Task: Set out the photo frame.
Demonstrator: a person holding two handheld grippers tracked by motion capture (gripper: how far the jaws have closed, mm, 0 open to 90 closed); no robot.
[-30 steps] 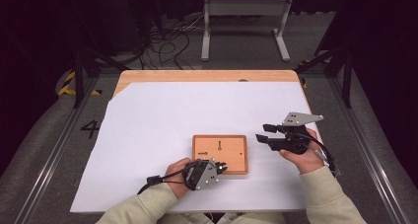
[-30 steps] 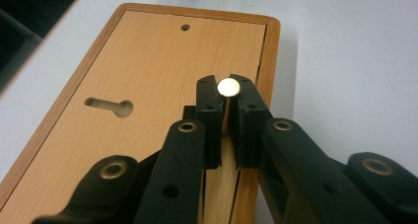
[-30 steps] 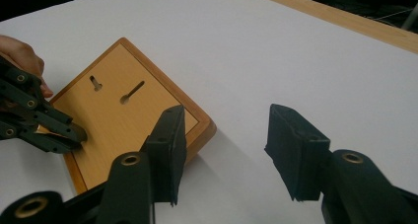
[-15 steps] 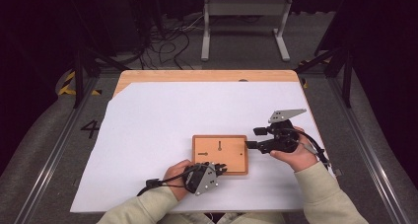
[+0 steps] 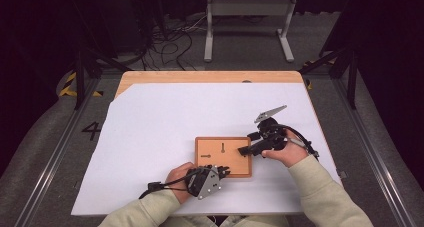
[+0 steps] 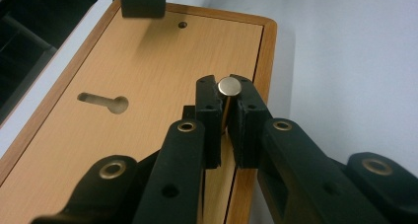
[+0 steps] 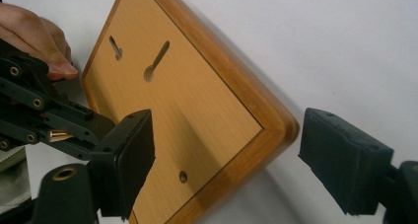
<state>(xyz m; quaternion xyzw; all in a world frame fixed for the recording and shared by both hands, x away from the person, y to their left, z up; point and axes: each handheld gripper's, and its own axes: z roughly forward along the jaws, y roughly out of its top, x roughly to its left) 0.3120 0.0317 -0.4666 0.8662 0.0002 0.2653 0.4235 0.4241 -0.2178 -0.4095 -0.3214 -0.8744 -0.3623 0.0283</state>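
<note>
White paper covers the table [image 5: 150,117], with a wooden board [image 5: 222,157] lying near its front edge.

Left gripper [image 5: 220,173] at the board's near edge, jaws clamped on a metal pin [image 6: 229,86]. Right gripper [image 5: 243,150] reaches the board's right side; its jaws have just been opening and now straddle a board corner [image 7: 283,128] without touching it. 2 keyhole slots [image 5: 223,148] mark the board.

Your right tongs [image 7: 236,165] have just been opening and now straddle the rounded corner of the wooden board [image 7: 197,105] on the white desk [image 7: 320,41], touching nothing, while your left tongs [image 7: 54,123] pinch a coppery pin [image 7: 59,135] at the board's far edge.
</note>
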